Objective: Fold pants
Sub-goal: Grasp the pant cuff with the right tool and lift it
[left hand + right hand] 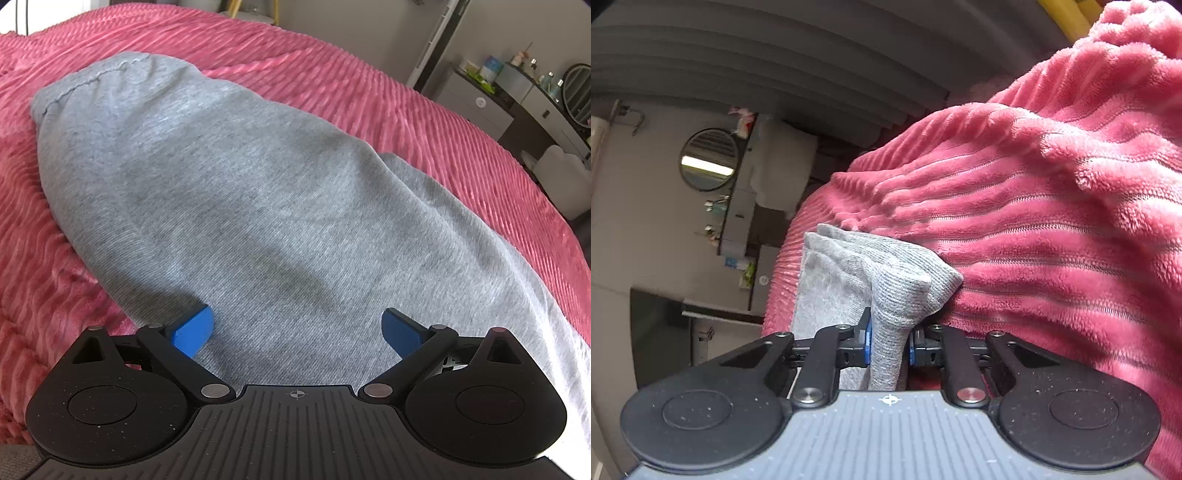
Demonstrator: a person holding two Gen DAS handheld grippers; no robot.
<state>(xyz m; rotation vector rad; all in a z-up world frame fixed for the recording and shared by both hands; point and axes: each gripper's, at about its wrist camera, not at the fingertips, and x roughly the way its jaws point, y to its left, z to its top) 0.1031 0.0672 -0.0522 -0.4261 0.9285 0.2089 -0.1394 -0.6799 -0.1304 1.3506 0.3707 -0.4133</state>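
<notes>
Clearly an early step of the fold, judged from how the cloth lies.

Left wrist view: grey sweatpants (258, 192) spread long over a pink ribbed blanket (369, 92), stitched hem at the far end. Left gripper (297, 332) hovering low above the near part of the fabric, blue pads (194, 330) standing wide apart, nothing pinched between them. No contact with the cloth to be told for sure. Far right, a dresser (491, 107) with small bottles and a round mirror on top; contents too small to name.

Right wrist view: right gripper (889, 345) closed tight on a bunched grey corner of the sweatpants (897, 291), ribbed knit squeezed between the jaws, resting against the blanket (1052, 221). Camera view rolled sideways, so room furniture appears tilted.

Next move, as a judgement: needs the left side to close on its own part of the fabric, then both to lift and carry together, keeping edges aligned.

No container in use for this task.
</notes>
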